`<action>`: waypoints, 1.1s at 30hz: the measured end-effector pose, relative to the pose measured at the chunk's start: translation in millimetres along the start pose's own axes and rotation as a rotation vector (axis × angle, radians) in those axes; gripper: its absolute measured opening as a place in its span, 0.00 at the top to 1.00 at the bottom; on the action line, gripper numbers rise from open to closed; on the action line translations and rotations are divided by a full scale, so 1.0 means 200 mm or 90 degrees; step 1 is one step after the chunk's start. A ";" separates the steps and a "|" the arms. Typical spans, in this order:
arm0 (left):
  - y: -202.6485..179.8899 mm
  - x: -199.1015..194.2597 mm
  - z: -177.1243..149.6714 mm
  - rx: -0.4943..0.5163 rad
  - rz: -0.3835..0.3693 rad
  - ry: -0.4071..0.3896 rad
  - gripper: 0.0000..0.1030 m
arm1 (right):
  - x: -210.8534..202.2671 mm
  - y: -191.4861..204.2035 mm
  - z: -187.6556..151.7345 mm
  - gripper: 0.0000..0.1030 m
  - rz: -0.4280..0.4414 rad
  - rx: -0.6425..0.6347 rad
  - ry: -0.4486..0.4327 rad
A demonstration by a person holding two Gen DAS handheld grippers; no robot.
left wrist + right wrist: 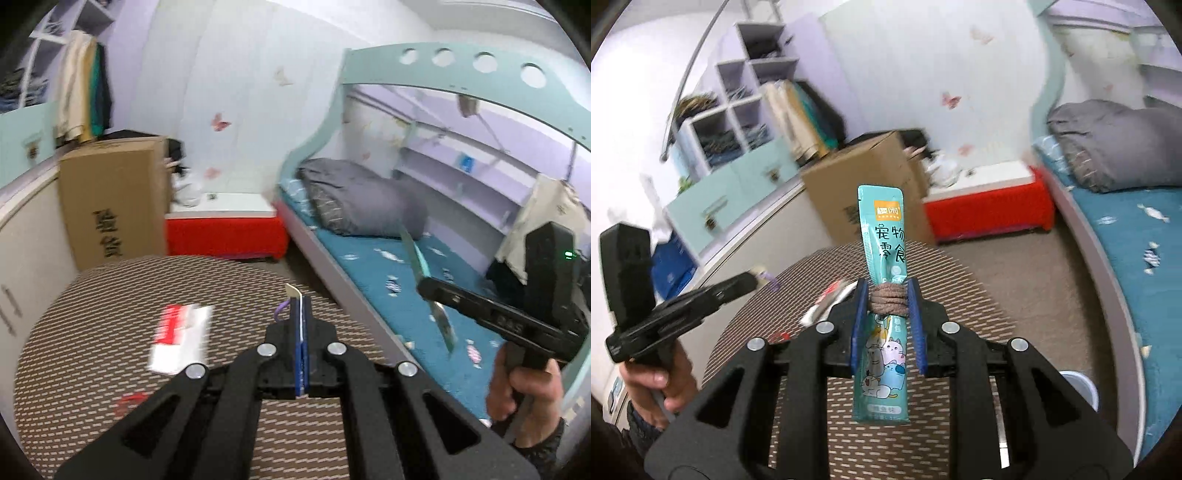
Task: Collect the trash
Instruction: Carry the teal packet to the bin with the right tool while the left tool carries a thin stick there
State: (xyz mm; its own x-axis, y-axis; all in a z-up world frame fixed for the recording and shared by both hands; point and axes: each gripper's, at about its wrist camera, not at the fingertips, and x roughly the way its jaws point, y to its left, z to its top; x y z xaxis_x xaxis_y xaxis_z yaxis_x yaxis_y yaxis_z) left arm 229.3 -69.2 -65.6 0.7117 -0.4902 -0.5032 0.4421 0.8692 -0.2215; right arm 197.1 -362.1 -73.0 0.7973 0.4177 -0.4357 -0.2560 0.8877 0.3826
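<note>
- Clamping a teal snack sachet is what your right gripper is doing: the blue pads press on a brown hair tie wound round its middle, and the sachet stands upright above the jaws and hangs below them.
- Your left gripper is clenched on a thin pale scrap that pokes out past the fingertips; a small purple loop sits at the left side of the jaws, and you cannot tell from here what it belongs to.
- From the left wrist view the sachet shows edge-on in your right gripper, held in the air in front of the bed.
- Below both grippers lies the round woven table. A red-and-white wrapper is still on it, with a small red scrap nearer to you.
- Judging by this, you are at the carry step with both hands loaded, and the table is not yet cleared.
- No bin is plainly visible. A pale round rim low at the table's right edge may be one, but that is a guess.
- Next, keep both grips firm until you are over the container, then let go one at a time and come back for the wrapper.
</note>
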 end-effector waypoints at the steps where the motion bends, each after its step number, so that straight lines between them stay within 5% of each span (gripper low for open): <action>1: -0.06 0.03 0.01 0.005 -0.015 0.001 0.99 | -0.03 -0.05 0.01 0.79 -0.006 0.010 -0.008; 14: -0.76 0.54 0.06 0.052 -0.136 0.077 0.99 | -0.26 -0.82 -0.11 0.79 -0.144 0.166 -0.027; 23: -1.05 1.10 -0.14 0.075 -0.119 0.216 0.99 | -0.14 -1.21 -0.32 0.79 -0.177 0.258 0.033; 33: -1.16 1.62 -0.38 0.095 -0.086 0.363 0.99 | 0.10 -1.54 -0.55 0.79 -0.185 0.340 0.111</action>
State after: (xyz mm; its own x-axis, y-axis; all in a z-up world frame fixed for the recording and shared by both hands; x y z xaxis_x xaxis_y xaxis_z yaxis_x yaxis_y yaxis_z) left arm 316.0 -424.4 -240.4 0.2578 -0.4476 -0.8563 0.6091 0.7632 -0.2156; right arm 232.4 -604.8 -288.6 0.6805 0.2393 -0.6926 0.3025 0.7691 0.5630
